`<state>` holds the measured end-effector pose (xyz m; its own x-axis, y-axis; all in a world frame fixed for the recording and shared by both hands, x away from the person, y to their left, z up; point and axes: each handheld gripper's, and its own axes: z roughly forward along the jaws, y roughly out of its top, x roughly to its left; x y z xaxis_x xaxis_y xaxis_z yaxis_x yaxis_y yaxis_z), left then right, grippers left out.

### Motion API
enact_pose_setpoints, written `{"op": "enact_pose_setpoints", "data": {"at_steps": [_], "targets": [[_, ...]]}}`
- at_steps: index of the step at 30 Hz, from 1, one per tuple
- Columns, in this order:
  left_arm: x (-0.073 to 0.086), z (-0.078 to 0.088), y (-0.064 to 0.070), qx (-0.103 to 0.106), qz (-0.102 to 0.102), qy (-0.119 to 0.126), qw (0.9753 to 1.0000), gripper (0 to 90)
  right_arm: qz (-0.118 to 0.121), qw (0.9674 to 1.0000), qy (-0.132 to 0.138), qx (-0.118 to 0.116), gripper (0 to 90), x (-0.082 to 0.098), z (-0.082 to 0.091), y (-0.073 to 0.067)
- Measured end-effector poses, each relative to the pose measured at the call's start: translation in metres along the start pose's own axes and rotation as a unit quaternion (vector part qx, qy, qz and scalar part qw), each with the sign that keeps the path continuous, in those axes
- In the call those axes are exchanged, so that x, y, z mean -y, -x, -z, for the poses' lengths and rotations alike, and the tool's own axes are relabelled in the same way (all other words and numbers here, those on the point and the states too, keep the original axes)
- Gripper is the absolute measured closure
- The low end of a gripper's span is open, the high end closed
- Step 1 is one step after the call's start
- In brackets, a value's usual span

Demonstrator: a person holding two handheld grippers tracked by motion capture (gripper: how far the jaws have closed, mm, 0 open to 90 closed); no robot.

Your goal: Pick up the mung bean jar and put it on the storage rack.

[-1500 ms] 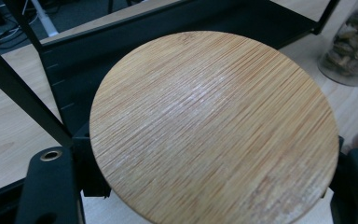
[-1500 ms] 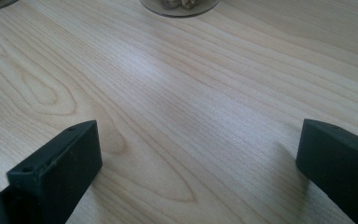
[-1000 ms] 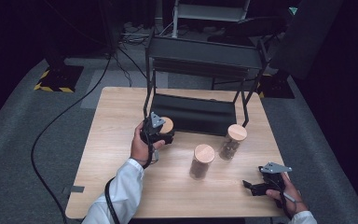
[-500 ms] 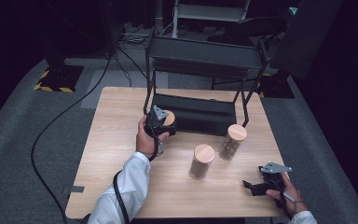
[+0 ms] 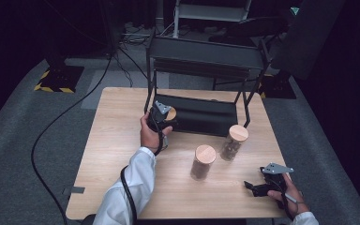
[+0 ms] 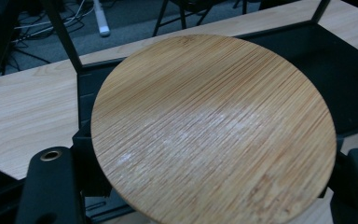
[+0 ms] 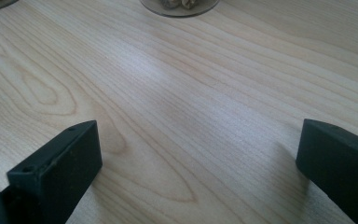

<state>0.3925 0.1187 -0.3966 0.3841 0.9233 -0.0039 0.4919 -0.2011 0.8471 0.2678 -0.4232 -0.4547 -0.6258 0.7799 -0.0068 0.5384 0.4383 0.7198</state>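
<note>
Jaws of the left gripper [image 5: 165, 116] clamp a jar with a round bamboo lid [image 6: 213, 128], one black jaw on each side of it; jaws of the right gripper [image 5: 254, 187] stand wide apart over bare wood, gripping nothing. Three jars with bamboo lids are present: the held jar [image 5: 170, 114] sits at the front left edge of a black rack [image 5: 201, 112], above its low shelf; a second jar [image 5: 203, 162] stands upright near the middle of the table; a third jar [image 5: 233, 142] stands just beside it, nearer the rack. Two grippers are present, one in each hand; the right one rests near the front right corner. A pale wooden table [image 5: 117, 136] carries everything; grey carpet [image 5: 23, 154] surrounds it, with black cables trailing across a dark room behind.
</note>
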Motion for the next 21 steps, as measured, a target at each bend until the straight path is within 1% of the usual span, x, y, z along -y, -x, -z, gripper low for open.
{"op": "enact_pose_setpoints", "data": {"at_steps": [3, 4, 5, 6, 10, 16, 18, 21], "targets": [[-0.001, -0.003, 0.001, -0.004, 0.000, -0.001, 1.0000, 25.1, 0.000, 1.0000, 0.000, 0.000, 0.0, 0.000, 0.000, 0.000], [-0.003, -0.006, 0.002, -0.010, -0.003, -0.001, 0.9999, 25.1, 0.000, 1.0000, 0.000, 0.000, 0.0, 0.000, 0.000, 0.000], [-0.003, -0.007, 0.002, -0.011, 0.000, -0.002, 0.9999, 25.1, 0.000, 1.0000, 0.000, 0.000, 0.0, 0.000, 0.000, 0.000], [-0.004, -0.009, 0.002, -0.014, -0.001, -0.002, 0.9999, 25.1, 0.000, 1.0000, 0.000, 0.000, 0.0, 0.000, 0.000, 0.000], [-0.007, -0.014, 0.002, -0.015, -0.008, -0.004, 0.9998, 25.1, 0.000, 1.0000, 0.000, 0.000, 0.0, 0.000, 0.000, 0.000], [-0.011, -0.020, 0.003, -0.024, -0.006, -0.005, 0.9997, 25.1, 0.001, 1.0000, 0.000, 0.000, 0.0, 0.000, 0.000, 0.000], [-0.014, -0.022, 0.004, -0.028, -0.010, -0.006, 0.9995, 25.1, 0.001, 1.0000, 0.000, 0.000, 0.0, 0.000, 0.000, 0.000], [-0.016, -0.024, 0.004, -0.027, -0.009, -0.008, 0.9995, 25.0, 0.001, 1.0000, 0.000, -0.001, 0.0, 0.000, 0.000, 0.000]]}}
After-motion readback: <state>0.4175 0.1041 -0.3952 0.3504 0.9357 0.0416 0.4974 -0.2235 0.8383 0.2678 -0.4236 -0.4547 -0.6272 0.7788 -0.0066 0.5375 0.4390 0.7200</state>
